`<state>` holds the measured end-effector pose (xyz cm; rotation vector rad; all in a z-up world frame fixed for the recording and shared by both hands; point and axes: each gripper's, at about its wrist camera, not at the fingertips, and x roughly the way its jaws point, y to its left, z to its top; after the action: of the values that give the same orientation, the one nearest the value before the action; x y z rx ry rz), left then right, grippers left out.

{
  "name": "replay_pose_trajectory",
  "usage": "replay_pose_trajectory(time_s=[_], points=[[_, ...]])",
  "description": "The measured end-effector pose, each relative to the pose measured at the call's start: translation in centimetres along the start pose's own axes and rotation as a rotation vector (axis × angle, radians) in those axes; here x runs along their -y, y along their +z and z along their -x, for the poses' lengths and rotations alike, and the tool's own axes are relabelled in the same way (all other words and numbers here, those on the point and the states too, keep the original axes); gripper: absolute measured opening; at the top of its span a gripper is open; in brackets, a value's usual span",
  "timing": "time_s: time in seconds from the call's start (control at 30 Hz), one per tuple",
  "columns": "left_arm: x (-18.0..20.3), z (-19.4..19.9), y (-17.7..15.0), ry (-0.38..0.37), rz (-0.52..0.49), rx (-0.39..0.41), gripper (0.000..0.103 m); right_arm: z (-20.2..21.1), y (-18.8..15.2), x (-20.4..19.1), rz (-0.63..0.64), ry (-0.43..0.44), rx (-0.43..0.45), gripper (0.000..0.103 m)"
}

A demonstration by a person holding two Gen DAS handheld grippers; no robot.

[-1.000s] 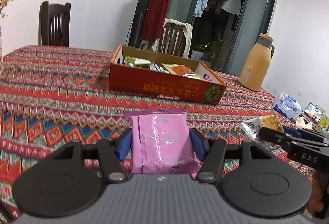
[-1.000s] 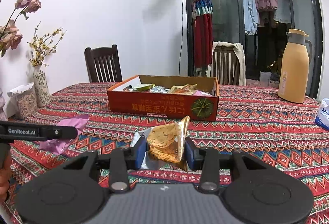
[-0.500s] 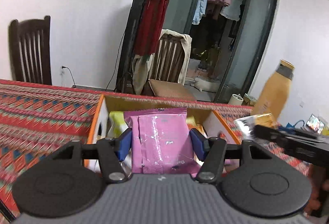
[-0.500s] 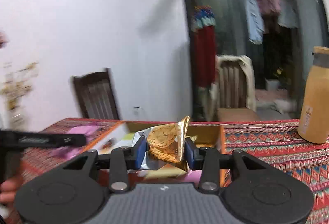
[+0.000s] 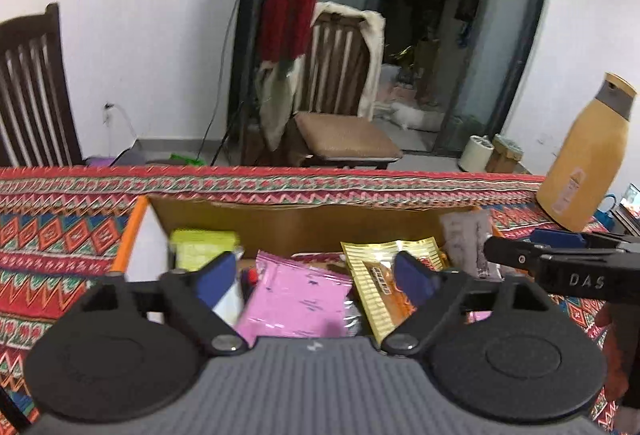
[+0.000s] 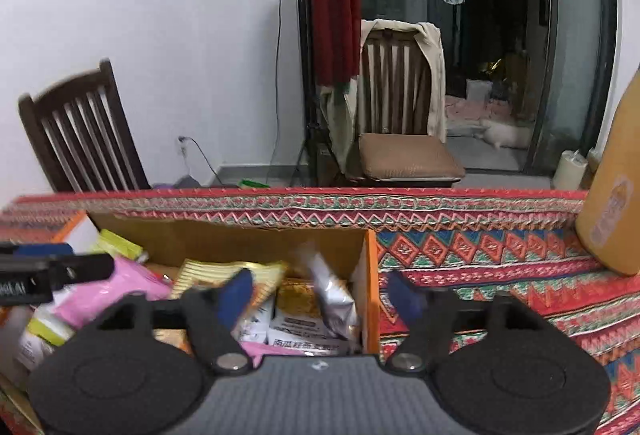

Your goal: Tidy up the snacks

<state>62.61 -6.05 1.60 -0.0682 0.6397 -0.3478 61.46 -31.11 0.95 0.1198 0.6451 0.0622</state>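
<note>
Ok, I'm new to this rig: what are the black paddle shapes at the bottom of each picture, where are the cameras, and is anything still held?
Those black shapes are two hand-held grippers, one per hand, each with a fisheye camera looking forward along its two blue-tipped fingers. In the left wrist view the left gripper stands open over the cardboard box, with the pink packet lying loose inside among other snacks. In the right wrist view the right gripper is open too, above a silver packet in the box. Neither holds anything. The box sits on a patterned tablecloth beside a tan thermos.
</note>
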Motion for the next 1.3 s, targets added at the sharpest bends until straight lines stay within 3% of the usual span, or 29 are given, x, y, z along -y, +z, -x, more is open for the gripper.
replay_pose_trajectory(time_s=[0.17, 0.33, 0.57, 0.73, 0.87, 1.03, 1.1, 1.23, 1.3], points=[[0.9, 1.5, -0.9, -0.014, -0.007, 0.021, 0.093, 2.6, -0.7, 0.5, -0.006, 0.022, 0.047, 0.083], [1.5, 6.0, -2.1, -0.013, -0.048, 0.047, 0.095, 6.5, -1.3, 0.4, 0.016, 0.028, 0.080, 0.085], [3.3, 17.7, -5.1, -0.014, -0.159, 0.188, 0.103, 15.0, -2.9, -1.8, 0.101, 0.059, 0.121, 0.088], [3.3, 25.7, -8.6, 0.015, -0.141, 0.274, 0.103, 21.8, -5.3, -3.6, 0.131, 0.086, 0.175, 0.093], [3.5, 31.4, -12.0, 0.094, -0.141, 0.334, 0.103, 26.3, -8.1, -4.6, 0.137, 0.085, 0.218, 0.094], [3.6, 37.8, -16.4, 0.111, -0.098, 0.410, 0.103, 31.8, -12.6, -5.7, 0.131, 0.099, 0.279, 0.097], [4.2, 40.0, -18.6, 0.156, -0.091, 0.445, 0.103, 34.2, -15.1, -6.3, 0.152, 0.104, 0.321, 0.099], [7.1, 43.7, -23.4, 0.242, -0.129, 0.547, 0.103, 38.4, -20.9, -7.8, 0.177, 0.047, 0.436, 0.100], [8.6, 45.1, -25.7, 0.247, -0.125, 0.575, 0.103, 40.1, -23.9, -8.7, 0.197, -0.002, 0.466, 0.102]])
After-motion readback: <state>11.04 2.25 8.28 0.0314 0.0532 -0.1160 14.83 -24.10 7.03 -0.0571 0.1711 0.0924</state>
